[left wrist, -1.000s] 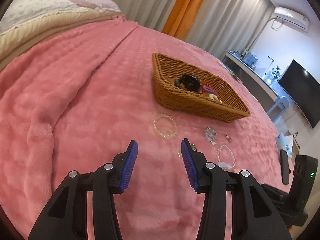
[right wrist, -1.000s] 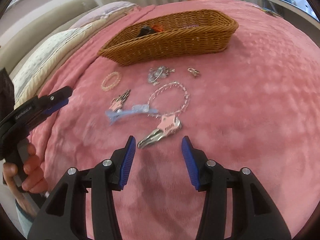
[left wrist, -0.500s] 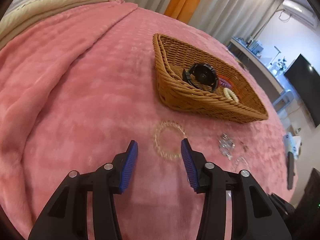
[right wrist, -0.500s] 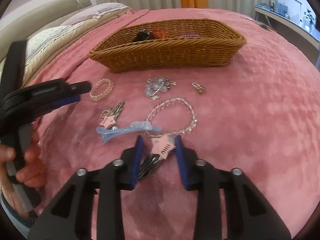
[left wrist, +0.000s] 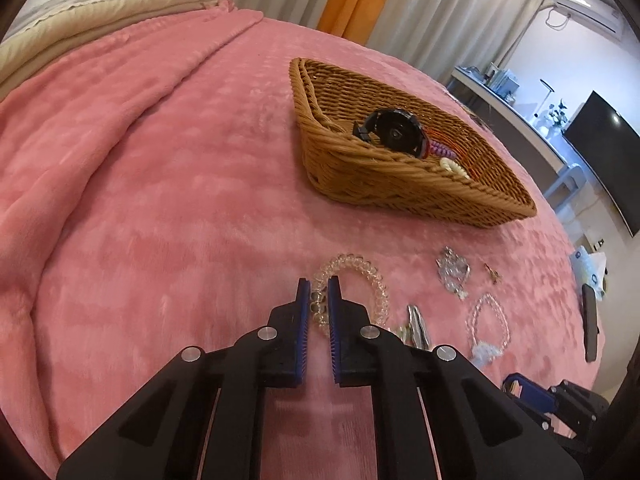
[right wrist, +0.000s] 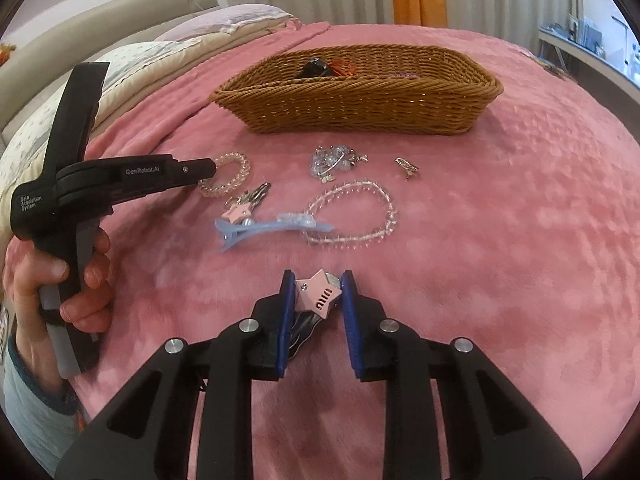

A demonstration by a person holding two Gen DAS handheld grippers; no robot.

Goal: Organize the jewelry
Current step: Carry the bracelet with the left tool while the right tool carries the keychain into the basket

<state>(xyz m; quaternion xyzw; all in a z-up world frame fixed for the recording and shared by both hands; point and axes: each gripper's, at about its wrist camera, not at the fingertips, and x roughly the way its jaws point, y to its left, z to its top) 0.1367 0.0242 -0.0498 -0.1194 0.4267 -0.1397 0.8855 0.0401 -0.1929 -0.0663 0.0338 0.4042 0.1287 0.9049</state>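
Ahead, basket (left wrist: 400,188) near; blanket (left wrist: 160,200) left bare.

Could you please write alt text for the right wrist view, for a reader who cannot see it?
The right gripper is shut on a pink star clip above a pink blanket. At left, the left gripper pinches a clear coil bracelet. Beyond loose jewelry stands a wicker basket.

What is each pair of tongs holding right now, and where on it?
Left tongs pinch the clear spiral hair tie at its near left rim. Right tongs clamp the pink star hair clip across its star.
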